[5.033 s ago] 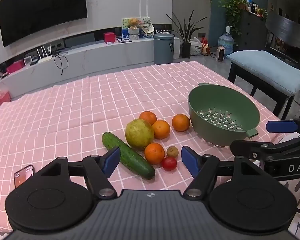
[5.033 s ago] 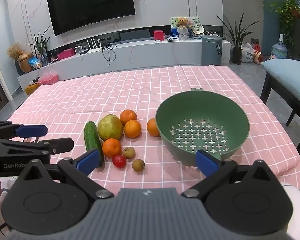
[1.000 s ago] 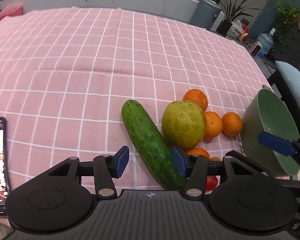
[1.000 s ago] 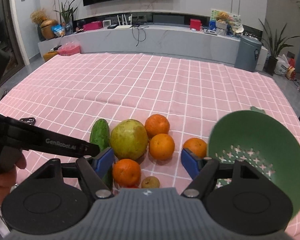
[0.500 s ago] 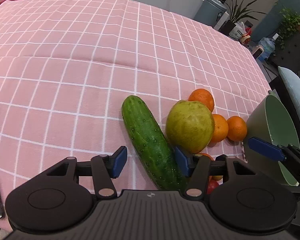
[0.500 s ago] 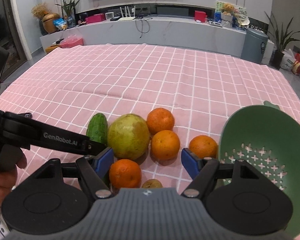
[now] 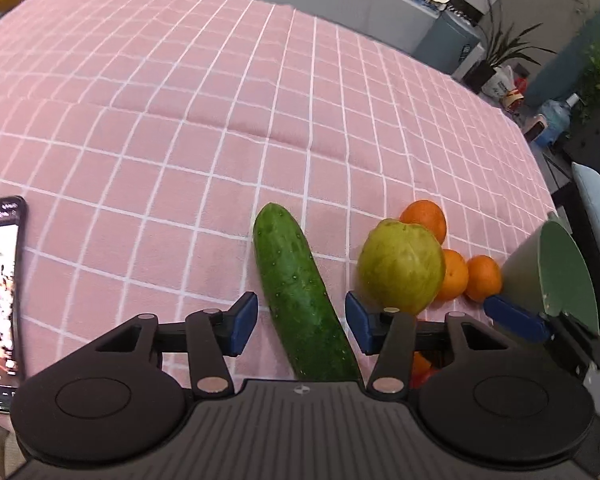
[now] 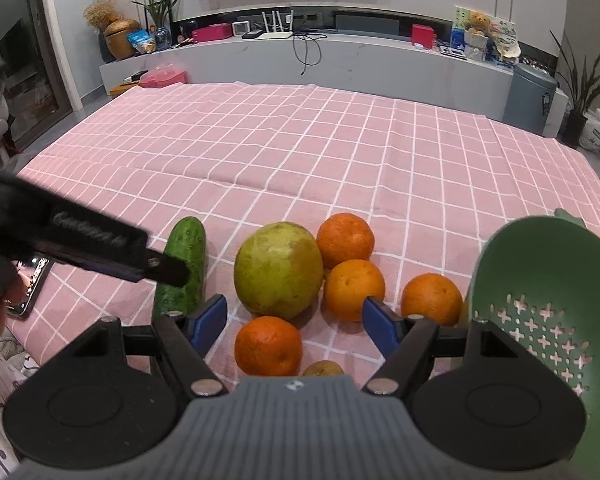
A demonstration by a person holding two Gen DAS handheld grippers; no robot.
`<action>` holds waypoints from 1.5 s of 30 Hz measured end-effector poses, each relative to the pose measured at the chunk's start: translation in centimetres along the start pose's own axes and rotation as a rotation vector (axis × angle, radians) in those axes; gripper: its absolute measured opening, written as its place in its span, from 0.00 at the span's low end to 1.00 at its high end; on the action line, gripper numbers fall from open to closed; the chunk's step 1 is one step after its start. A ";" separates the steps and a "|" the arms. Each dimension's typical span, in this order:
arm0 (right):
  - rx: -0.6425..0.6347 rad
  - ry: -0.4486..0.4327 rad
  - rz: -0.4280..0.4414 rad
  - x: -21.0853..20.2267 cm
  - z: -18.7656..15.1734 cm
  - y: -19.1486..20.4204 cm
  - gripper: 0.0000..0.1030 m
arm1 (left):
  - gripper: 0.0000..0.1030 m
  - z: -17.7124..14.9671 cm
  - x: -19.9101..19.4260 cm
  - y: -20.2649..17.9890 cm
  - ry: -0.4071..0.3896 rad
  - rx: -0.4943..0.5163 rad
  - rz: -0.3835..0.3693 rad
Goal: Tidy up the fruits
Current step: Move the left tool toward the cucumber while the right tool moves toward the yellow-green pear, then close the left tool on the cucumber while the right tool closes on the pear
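A green cucumber [image 7: 300, 292] lies on the pink checked cloth, and my left gripper [image 7: 302, 322] is open with a finger on each side of its near half, not touching it. A large yellow-green fruit [image 7: 400, 266] and several oranges [image 7: 454, 274] lie just to the right. In the right wrist view my right gripper [image 8: 296, 322] is open above an orange [image 8: 268, 346], with the yellow-green fruit [image 8: 278, 270] just beyond. The green colander [image 8: 548, 312] stands at the right, empty where visible. The left gripper's finger [image 8: 100, 246] overlaps the cucumber [image 8: 182, 268].
A phone [image 7: 0, 296] with a lit screen lies on the cloth at the left. A small brown fruit [image 8: 324, 368] peeks out under the right gripper. The cloth [image 8: 300, 140] stretches bare beyond the fruit. A grey bin [image 8: 530, 98] and a low cabinet stand behind the table.
My left gripper has shifted right and lower, so the cucumber now lies between its open fingers. My right gripper has crept forward over the near orange. No fruit has moved.
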State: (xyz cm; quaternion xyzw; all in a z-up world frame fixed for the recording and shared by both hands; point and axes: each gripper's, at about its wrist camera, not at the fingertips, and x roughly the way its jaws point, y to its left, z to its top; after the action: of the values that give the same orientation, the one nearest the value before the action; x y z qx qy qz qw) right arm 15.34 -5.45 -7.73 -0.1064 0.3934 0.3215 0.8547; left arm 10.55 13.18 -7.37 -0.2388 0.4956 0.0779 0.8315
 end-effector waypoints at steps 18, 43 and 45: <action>-0.161 0.013 -0.009 2.7 0.7 1.5 0.69 | 0.46 0.5 3.0 -1.5 0.060 0.030 -0.042; -0.324 -0.039 -0.072 4.6 0.1 3.7 0.60 | 0.42 0.1 2.4 -1.2 0.061 0.038 0.023; -0.315 -0.048 -0.072 4.1 -0.1 3.6 0.59 | 0.42 0.0 2.1 -1.3 0.045 0.040 0.024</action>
State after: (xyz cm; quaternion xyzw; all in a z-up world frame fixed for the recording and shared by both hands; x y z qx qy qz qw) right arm 15.00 -0.74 -10.57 -0.2454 0.3136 0.3507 0.8476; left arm 12.03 11.83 -8.74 -0.2180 0.5186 0.0726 0.8235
